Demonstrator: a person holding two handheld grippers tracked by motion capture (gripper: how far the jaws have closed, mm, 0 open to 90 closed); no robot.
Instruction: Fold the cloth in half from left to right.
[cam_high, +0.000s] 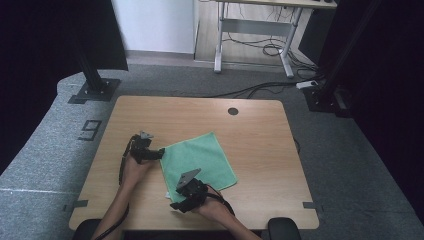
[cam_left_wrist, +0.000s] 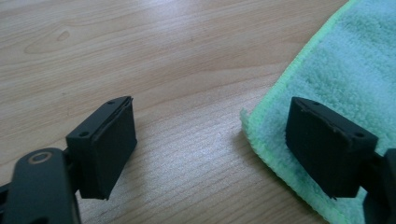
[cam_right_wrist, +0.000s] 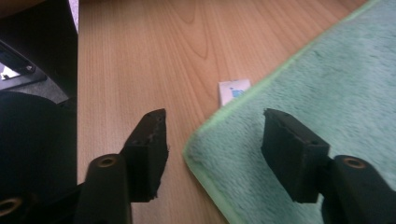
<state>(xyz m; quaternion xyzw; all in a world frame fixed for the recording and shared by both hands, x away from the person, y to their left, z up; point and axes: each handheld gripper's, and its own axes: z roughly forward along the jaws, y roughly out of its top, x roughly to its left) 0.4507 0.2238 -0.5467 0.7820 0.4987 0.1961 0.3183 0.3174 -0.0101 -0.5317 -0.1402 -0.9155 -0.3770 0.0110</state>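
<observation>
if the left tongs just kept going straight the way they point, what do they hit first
Most likely the corner of the green cloth. The left tongs are open, one jaw over bare table, the other already above the cloth's edge, so the corner lies right between them. How high they ride is hard to judge.

A lab or office recording bay.
A wooden table (cam_high: 260, 145) sits on grey carpet (cam_high: 345, 165) between black frame posts (cam_high: 92, 75); behind it, a desk (cam_high: 260, 30) trails loose cables (cam_high: 260, 50).

One green cloth (cam_high: 198, 164), one white tag (cam_right_wrist: 234, 91) at its edge, one wooden table (cam_high: 260, 150), two handheld grippers, left gripper (cam_high: 159, 154) and right gripper (cam_high: 181, 206), two forearms
</observation>
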